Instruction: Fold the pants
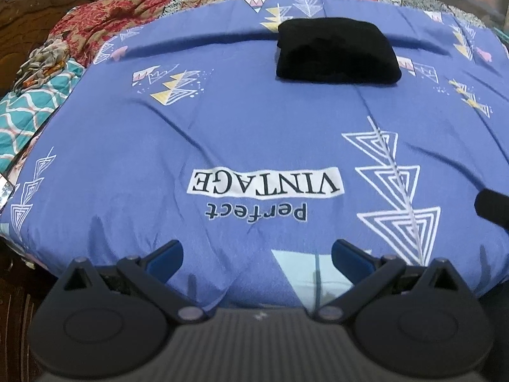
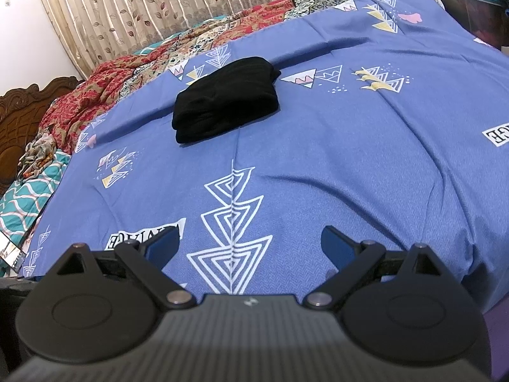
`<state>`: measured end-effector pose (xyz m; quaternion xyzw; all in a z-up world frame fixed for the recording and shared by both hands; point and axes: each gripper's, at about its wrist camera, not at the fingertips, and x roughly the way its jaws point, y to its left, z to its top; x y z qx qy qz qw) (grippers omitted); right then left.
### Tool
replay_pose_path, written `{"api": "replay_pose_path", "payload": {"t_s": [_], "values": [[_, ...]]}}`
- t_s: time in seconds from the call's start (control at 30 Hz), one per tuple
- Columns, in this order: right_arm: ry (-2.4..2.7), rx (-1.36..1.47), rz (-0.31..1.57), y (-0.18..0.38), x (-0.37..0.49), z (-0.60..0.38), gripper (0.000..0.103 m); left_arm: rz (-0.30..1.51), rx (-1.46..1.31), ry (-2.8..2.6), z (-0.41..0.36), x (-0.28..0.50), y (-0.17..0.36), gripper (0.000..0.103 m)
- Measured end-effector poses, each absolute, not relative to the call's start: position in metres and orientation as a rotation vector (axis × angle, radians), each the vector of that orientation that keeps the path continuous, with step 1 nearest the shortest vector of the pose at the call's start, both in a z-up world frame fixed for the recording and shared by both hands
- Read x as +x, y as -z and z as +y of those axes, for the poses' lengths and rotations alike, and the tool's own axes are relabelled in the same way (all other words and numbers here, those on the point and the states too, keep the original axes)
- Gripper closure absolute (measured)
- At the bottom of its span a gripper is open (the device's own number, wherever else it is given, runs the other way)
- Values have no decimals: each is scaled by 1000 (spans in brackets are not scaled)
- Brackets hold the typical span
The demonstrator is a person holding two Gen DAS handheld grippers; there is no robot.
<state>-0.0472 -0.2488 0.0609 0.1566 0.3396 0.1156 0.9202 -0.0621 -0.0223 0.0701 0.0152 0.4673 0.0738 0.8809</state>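
Pants (image 1: 337, 52): black, folded into a compact block, lying on the blue bedspread (image 1: 222, 127) toward its far side, well apart from both grippers.
Headboard (image 2: 28, 117): carved dark wood, left of the pants, at the bed's edge.
Quilt (image 2: 95, 95): red patterned, bunched along the bedspread's far left border, behind and left of the pants.
Left gripper (image 1: 257, 259): jaws spread wide, holding nothing, over the bedspread's near edge, by the "Perfect VINTAGE" print.
Right gripper (image 2: 249, 246): jaws spread wide, empty, over the near edge, above a white triangle pattern.
Curtain (image 2: 159, 3): beige with leaf print, beyond the pants.
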Motion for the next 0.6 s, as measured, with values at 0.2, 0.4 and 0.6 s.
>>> {"api": "replay_pose_path", "payload": {"t_s": [0.2, 0.4, 0.6], "values": [[-237, 324, 699, -60, -47, -249, 6, 988, 29, -168, -20, -61, -68, 0], [-237, 324, 699, -60, -48, -249, 6, 991, 40, -162, -22, -61, -68, 0], [-235, 328, 701, -58, -48, -248, 6, 999, 44, -159, -23, -60, -67, 0]]}}
